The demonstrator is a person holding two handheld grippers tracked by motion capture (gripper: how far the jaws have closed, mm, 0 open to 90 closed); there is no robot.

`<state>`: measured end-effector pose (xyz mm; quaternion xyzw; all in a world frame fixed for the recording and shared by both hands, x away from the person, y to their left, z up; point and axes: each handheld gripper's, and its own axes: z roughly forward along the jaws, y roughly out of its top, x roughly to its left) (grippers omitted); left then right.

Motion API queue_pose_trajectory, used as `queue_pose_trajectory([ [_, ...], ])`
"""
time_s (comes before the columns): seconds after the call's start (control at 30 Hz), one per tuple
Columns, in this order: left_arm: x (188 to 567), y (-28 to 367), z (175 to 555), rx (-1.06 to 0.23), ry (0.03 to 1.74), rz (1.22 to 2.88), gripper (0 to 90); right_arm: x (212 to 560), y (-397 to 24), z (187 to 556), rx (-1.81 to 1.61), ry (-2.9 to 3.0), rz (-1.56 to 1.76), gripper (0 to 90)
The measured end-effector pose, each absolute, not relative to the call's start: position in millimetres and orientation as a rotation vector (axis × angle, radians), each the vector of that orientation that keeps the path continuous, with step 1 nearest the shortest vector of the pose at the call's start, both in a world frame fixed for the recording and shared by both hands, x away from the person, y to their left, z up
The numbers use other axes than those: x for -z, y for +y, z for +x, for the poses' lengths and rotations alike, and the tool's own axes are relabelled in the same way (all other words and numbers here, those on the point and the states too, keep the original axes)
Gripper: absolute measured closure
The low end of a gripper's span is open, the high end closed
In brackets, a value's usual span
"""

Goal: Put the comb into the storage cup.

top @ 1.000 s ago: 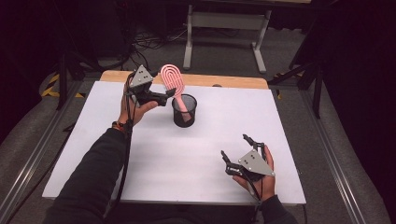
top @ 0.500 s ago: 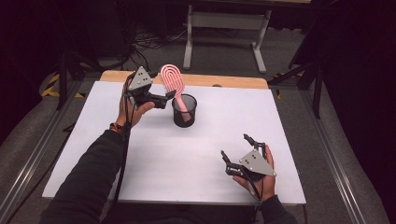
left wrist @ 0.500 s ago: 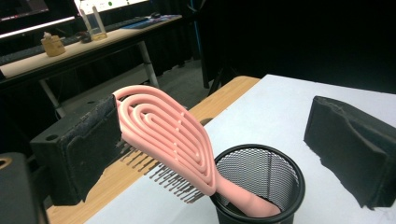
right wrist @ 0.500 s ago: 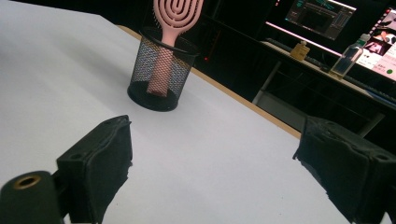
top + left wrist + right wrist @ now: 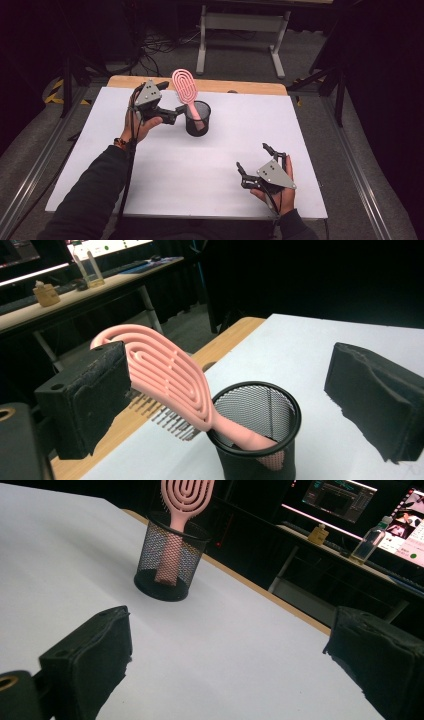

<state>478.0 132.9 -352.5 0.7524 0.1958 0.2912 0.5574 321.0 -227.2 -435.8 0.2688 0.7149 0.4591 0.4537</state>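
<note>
A pink hairbrush [image 5: 184, 89] stands handle-down in a black mesh cup [image 5: 198, 120] at the back middle of the white table [image 5: 190, 175], its head leaning left. My left gripper [image 5: 171, 98] is open just left of the cup. In the left gripper view the brush head [image 5: 160, 375] lies against the left pad [image 5: 90, 395], and the far pad stands well clear of the cup [image 5: 260, 440]. My right gripper [image 5: 254, 159] rests near the front right; its jaws have just been opening and nothing is between them. From the right gripper [image 5: 232, 630] the cup [image 5: 170, 560] and brush [image 5: 184, 495] show farther off.
A wooden strip [image 5: 250, 87] runs along the table's far edge. Beyond it a metal frame [image 5: 204, 35] and cables lie on the floor. Rails flank the table on both sides. Desks with monitors and a bottle [image 5: 370, 542] stand in the dark background.
The left gripper has shifted slightly toward the near side beside the cup. The brush still leans in the cup. The right hand has stayed in place.
</note>
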Motion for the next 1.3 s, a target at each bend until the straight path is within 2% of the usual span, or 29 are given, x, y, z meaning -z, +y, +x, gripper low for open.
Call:
queue_pose_trajectory([
  [1.3,366.8,130.7,441.2,-0.737,0.348,1.835,4.2,437.8,-222.7,320.5,-1.104,1.762,0.644,5.9],
])
